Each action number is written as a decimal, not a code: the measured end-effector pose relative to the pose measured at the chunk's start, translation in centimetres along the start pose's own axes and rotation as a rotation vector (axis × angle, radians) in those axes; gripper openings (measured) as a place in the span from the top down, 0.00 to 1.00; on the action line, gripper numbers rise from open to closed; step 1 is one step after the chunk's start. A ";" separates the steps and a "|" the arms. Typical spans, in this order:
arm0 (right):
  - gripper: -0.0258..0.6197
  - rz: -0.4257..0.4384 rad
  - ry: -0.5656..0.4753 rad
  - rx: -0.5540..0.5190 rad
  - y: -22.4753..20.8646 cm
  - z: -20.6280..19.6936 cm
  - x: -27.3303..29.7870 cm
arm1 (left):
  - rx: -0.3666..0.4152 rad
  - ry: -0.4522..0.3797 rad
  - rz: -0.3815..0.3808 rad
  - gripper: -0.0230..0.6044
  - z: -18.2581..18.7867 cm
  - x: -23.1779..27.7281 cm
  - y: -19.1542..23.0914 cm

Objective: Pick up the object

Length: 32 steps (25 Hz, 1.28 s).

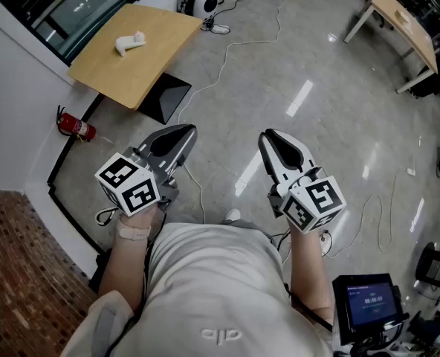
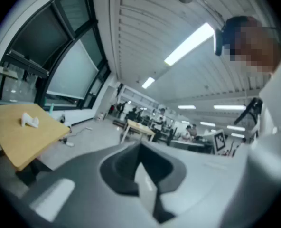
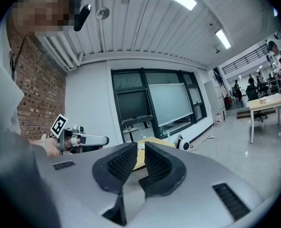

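Holding level ahead of the torso, left gripper point(image 1: 177, 135) has its jaws clamped together and empty. The right gripper point(image 1: 274, 141) is closed too, with nothing between its pads. Marker cubes point(image 1: 128, 184) carry black-and-white square patterns, no letters. Open grey floor point(image 1: 279, 73) lies ahead, crossed by a white cable point(image 1: 221, 65). A wall point(image 1: 12, 103) and fire extinguisher point(image 1: 76, 127) bound the left. Screen point(image 1: 368, 300) at lower right: text too blurred to read. The white object point(image 1: 129, 43) lies on the wooden table point(image 1: 149, 65), inside its edges and well apart from both grippers. Its long axis runs lower-left to upper-right in the head view.
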State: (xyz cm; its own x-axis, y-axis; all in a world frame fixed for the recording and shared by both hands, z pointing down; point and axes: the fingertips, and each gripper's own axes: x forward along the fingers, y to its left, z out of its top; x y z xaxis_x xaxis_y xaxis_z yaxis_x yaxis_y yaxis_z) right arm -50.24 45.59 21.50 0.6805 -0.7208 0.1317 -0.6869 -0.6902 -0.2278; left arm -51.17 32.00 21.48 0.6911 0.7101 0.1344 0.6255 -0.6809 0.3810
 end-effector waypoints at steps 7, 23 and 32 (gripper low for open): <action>0.88 0.015 0.015 0.037 -3.5 -0.6 0.2 | 0.004 0.023 0.022 0.99 -0.1 3.2 -0.1; 0.88 0.060 0.126 0.009 -16.2 3.3 30.3 | -0.076 0.003 0.052 0.99 8.6 14.8 27.4; 0.88 0.086 0.119 -0.023 -24.2 8.5 43.9 | -0.119 -0.022 0.016 0.98 14.6 23.0 39.3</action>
State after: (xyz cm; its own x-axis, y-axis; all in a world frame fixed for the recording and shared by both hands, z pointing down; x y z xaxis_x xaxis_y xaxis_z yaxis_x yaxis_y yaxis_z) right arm -1.62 31.20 24.53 0.5846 -0.7792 0.2259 -0.7481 -0.6255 -0.2215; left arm -5.41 19.00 26.23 0.7092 0.6944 0.1217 0.5678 -0.6650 0.4851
